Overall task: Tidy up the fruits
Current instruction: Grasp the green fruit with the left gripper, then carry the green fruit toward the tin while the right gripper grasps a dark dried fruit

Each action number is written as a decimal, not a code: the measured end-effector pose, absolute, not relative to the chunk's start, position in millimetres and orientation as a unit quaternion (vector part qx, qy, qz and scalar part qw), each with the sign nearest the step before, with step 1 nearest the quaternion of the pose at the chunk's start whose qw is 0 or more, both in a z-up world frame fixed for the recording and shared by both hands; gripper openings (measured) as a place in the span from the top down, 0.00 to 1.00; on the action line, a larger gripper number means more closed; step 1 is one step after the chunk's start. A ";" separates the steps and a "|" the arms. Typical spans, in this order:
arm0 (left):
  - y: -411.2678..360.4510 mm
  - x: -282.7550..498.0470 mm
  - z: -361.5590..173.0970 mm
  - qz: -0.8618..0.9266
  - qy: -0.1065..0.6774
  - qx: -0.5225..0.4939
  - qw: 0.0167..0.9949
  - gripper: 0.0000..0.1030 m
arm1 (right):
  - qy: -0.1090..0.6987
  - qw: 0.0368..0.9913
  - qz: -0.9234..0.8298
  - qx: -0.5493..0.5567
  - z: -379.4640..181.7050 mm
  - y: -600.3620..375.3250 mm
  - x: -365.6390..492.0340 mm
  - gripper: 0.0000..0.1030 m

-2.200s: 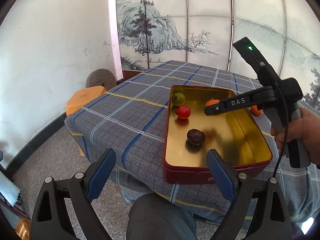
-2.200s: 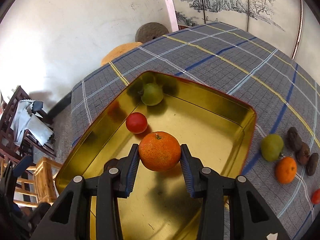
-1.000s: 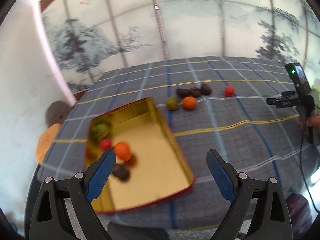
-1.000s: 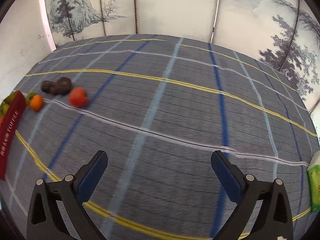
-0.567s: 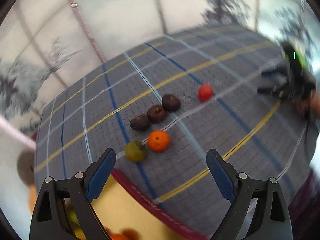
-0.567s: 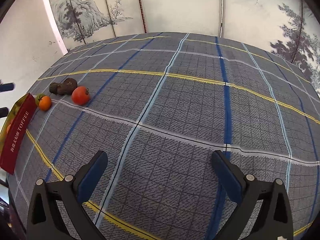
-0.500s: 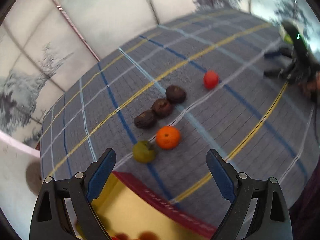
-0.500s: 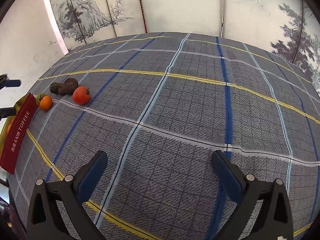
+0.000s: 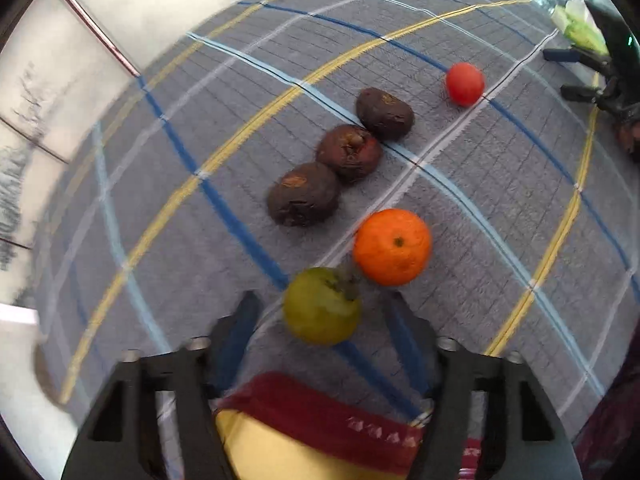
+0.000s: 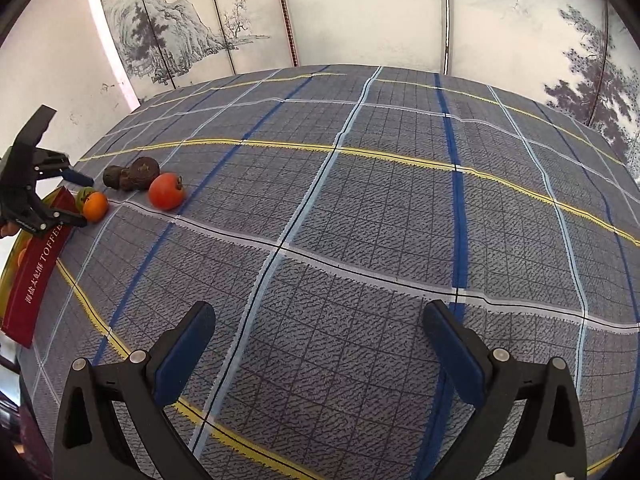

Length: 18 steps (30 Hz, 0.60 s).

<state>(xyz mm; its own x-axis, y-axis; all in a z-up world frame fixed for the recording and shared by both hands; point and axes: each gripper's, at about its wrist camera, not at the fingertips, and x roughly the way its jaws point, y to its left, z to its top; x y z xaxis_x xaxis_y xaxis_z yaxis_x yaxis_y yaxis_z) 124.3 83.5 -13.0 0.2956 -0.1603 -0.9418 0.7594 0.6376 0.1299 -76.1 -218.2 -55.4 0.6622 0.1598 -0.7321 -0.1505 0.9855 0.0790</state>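
Surface (image 10: 360,220) under checked cloth, bearing green fruit (image 9: 322,306), orange (image 9: 393,246), three dark fruits (image 9: 349,153), red fruit (image 9: 465,83), red tin (image 9: 320,412).

Standing behind the table: a folding screen (image 10: 320,16) painted with ink mountains and pines, panels divided by dark vertical strips. Adjoining at left: a plain white wall (image 10: 60,64), lightly scuffed. Covering the table: a grey checked cloth (image 10: 380,208) striped blue, yellow and white. Lighting everything evenly: soft daylight.
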 end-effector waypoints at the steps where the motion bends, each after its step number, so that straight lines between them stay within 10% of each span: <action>1: 86.7 126.9 -12.8 -0.314 0.514 0.273 0.750 0.59 | 0.402 0.912 0.084 0.004 -55.5 -217.6 -76.1 0.00; 18: 89.5 0.2 47.2 -0.134 0.452 0.103 0.876 0.64 | 0.416 0.907 0.047 -0.041 -59.1 -206.0 -72.5 0.00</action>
<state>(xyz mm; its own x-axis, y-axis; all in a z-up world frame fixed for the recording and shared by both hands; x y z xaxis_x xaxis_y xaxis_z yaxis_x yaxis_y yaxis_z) 0.2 89.5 47.2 0.5561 -0.1410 -0.8190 0.3277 0.9429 0.0602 -72.5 -206.0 -59.1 0.6491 0.0506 -0.7590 -0.1185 0.9923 -0.0352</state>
